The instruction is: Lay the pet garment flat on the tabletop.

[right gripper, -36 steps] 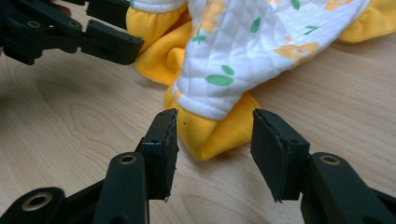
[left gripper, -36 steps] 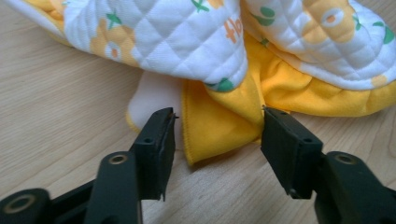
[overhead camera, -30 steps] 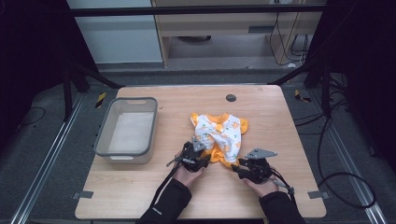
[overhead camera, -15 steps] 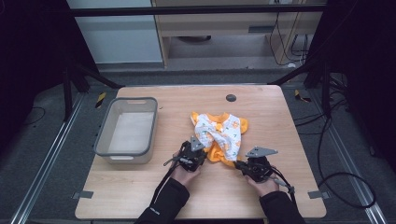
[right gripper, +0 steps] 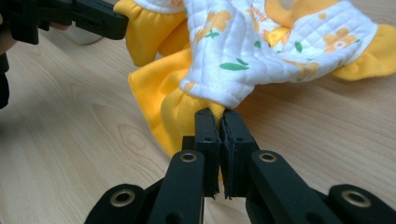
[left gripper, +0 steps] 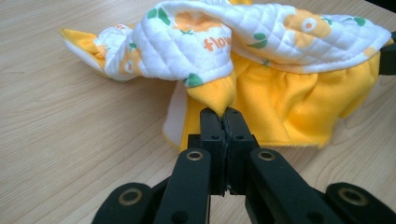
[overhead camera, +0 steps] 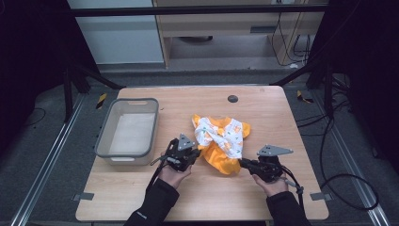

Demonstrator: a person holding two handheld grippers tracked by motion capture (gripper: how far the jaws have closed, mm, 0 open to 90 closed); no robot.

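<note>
A crumpled baby garment [overhead camera: 220, 141], quilted white with orange flowers and yellow fleece lining, lies mid-bench on the wooden bench [overhead camera: 282, 108]. The left tool [overhead camera: 196, 153] has its jaws closed on a yellow corner at the garment's left edge; the right tool [overhead camera: 242, 163] is clamped on the hem at its near right. A grey plastic tub [overhead camera: 127, 133] sits well apart at the left.
</note>
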